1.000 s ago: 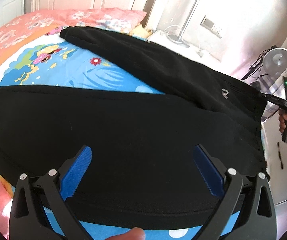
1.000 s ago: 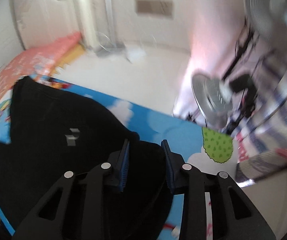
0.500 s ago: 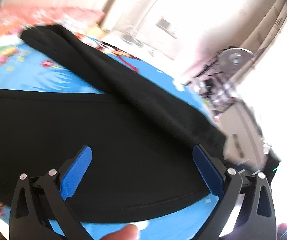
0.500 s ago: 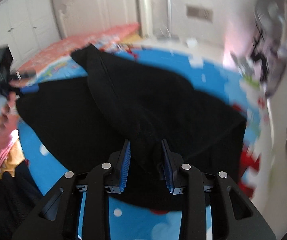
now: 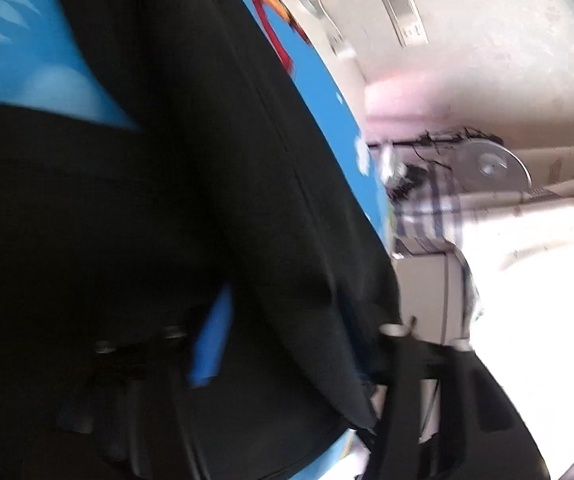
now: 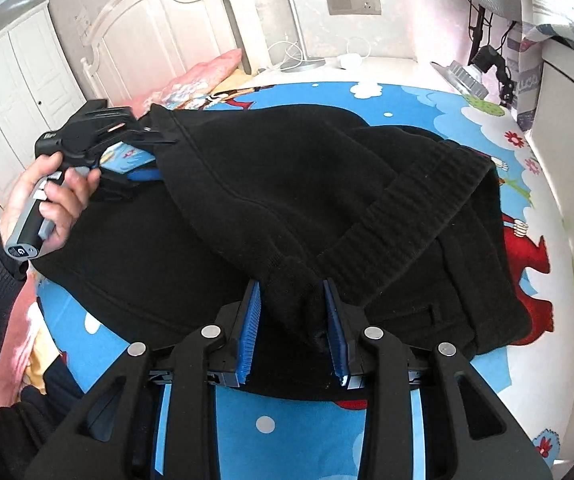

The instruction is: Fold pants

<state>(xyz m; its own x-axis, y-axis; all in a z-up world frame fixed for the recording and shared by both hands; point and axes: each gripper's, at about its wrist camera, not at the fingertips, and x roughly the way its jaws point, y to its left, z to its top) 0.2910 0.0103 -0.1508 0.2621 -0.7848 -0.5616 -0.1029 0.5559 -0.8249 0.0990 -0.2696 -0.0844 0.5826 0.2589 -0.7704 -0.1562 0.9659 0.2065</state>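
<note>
Since a second ago we've swung the pants (image 6: 327,200) leg over; right tool (image 6: 293,320) clamps the waistband at 6 o'clock, left tool (image 6: 143,152) grips fabric at 10 o'clock, on the bed (image 6: 407,96).

Motion blur smears the left tongs (image 5: 287,344), whose far fingertip hides behind black pants (image 5: 215,184).
</note>
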